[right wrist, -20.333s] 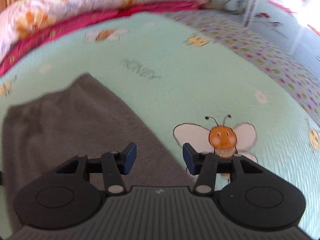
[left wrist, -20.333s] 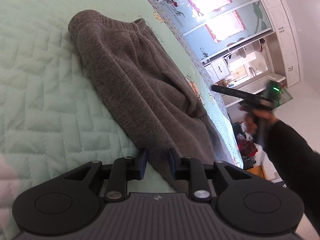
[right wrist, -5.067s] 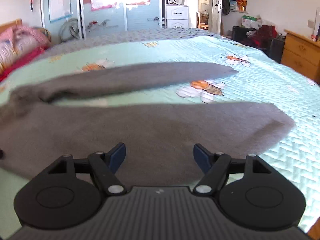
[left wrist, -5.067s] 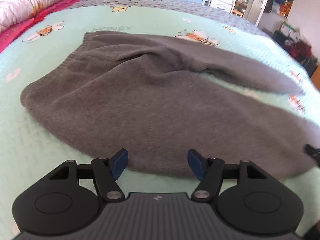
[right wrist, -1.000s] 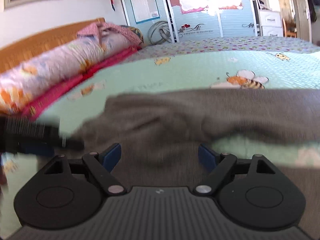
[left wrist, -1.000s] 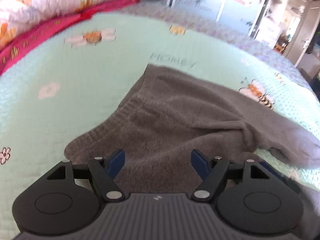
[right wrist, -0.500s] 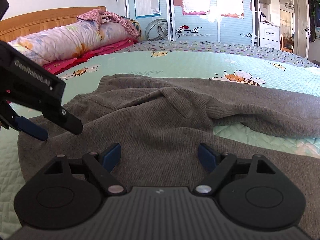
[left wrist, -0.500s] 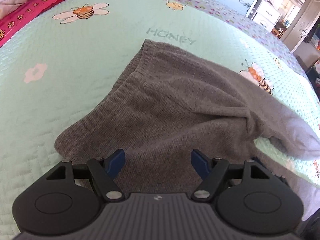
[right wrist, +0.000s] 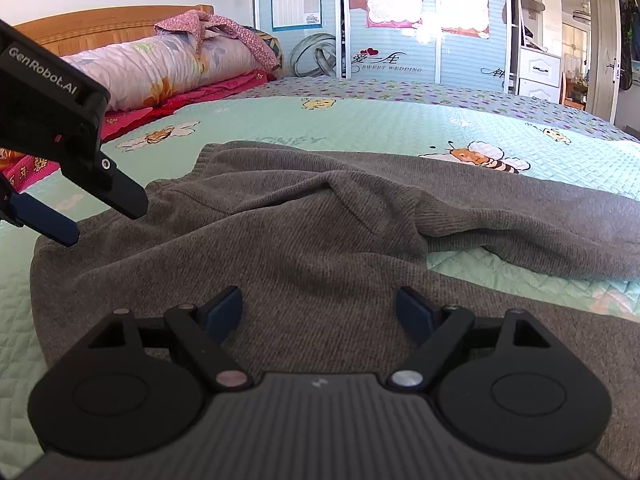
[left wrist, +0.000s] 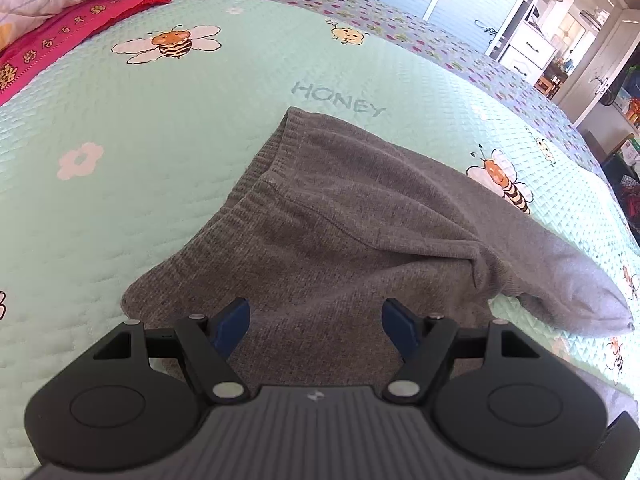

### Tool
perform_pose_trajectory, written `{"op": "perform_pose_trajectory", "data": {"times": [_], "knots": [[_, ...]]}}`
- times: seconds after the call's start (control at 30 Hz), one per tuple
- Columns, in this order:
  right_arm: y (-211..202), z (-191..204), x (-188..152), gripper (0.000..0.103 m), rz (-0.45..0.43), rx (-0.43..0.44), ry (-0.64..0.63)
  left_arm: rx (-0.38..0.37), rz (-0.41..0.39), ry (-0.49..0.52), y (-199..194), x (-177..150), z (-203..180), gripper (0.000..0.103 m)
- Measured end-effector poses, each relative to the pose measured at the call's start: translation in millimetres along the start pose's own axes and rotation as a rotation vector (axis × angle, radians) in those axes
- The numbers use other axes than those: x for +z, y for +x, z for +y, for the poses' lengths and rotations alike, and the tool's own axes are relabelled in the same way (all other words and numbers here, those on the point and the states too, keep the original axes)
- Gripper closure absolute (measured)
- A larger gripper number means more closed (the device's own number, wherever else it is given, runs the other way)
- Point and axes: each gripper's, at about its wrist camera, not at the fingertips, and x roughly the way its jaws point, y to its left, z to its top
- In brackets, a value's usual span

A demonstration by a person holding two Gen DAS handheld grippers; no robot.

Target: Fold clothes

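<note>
A: Starting closest in, what have the two tools got hold of?

B: Nothing, as far as I can see. The left hand-held gripper [left wrist: 316, 326] hangs over the near edge of the grey knit trousers [left wrist: 360, 240] with its jaws wide apart and no cloth between the pads. The right hand-held gripper [right wrist: 320, 312] is just as wide and equally empty, low over the seat of the same garment.

A: So how much folding is done?

B: Very little, I'd judge. The trousers lie spread on the bed [left wrist: 120, 128], ribbed waistband [left wrist: 256, 184] towards the headboard end, and the two legs are parted in a V with bare quilt showing between them. The far leg [right wrist: 540, 220] runs off to the right. No layer is laid over another yet; the legs have to be brought together, then folded along their length.

A: Anything in the way?

B: A ridge of bunched cloth at the crotch [right wrist: 360, 196] would want smoothing first. The quilt around the trousers is bare apart from printed bees. Further off, a rolled floral duvet [right wrist: 168, 68] sits by the wooden headboard [right wrist: 100, 24], well apart from the work, and wardrobe doors [right wrist: 392, 20] stand beyond the bed.
</note>
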Motion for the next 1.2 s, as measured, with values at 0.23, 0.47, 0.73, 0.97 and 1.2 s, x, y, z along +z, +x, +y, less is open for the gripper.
{"op": "perform_pose_trajectory", "data": {"times": [0.23,0.47,0.73,0.97,1.2], "knots": [[-0.8,-0.2,0.2,0.018,0.001,0.001,0.001,-0.002,0.000,-0.014,0.1,0.2,0.7,0.027],[-0.6,0.4,0.0,0.018,0.001,0.001,0.000,-0.005,0.003,-0.009,1.0,0.0,-0.1,0.027],[-0.3,2.4,-0.3,0.018,0.002,-0.001,0.000,-0.001,0.005,-0.016,0.6,0.3,1.6,0.027],[-0.3,3.3,-0.3,0.018,0.003,-0.003,-0.001,-0.004,0.003,-0.020,-1.0,0.4,2.2,0.027],[-0.6,2.0,-0.6,0.018,0.003,-0.002,-0.002,-0.006,0.004,-0.019,-0.6,0.6,1.1,0.027]]}}
